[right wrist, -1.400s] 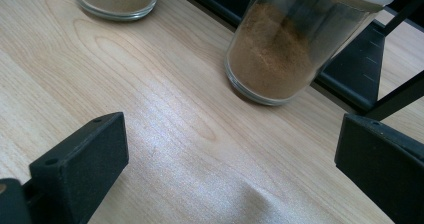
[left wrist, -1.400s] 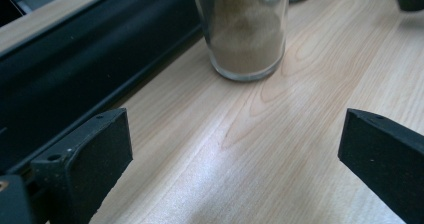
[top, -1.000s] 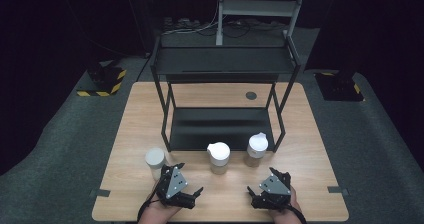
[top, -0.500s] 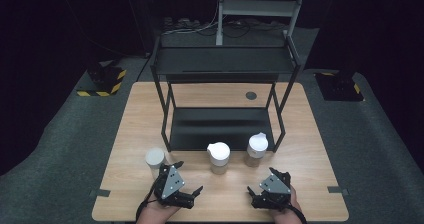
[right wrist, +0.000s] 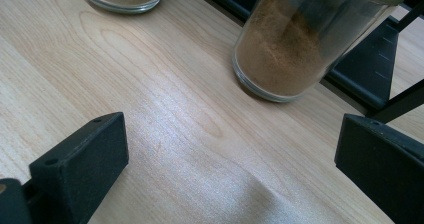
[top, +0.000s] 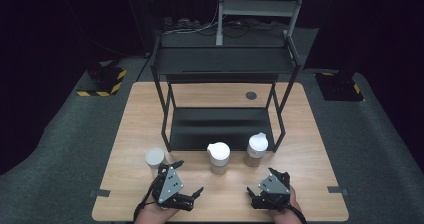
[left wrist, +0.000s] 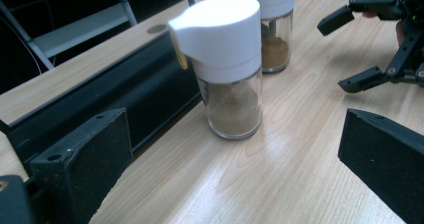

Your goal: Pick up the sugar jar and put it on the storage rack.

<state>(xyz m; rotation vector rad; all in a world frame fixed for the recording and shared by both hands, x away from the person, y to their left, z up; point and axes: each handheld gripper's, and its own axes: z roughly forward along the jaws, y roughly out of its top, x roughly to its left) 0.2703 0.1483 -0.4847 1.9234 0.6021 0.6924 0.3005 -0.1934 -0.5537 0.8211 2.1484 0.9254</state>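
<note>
Three glass spice jars with white lids stand in a row on the wooden table in front of a black rack. The left jar (top: 154, 159) is beside my left gripper (top: 186, 178), which is open and empty. The middle jar (top: 218, 154) (left wrist: 227, 69) holds tan powder and stands just ahead of the left gripper (left wrist: 234, 146). The right jar (top: 257, 147) (right wrist: 295, 39) holds brown powder and lies just ahead of my right gripper (top: 261, 182) (right wrist: 230, 149), also open and empty. Neither gripper touches a jar.
The black two-level rack (top: 222, 129) stands behind the jars, its lower shelf bare and its posts close to the right jar. The table's front edge (top: 220, 218) runs just under both hands. A small round grommet (top: 251, 95) sits at the back.
</note>
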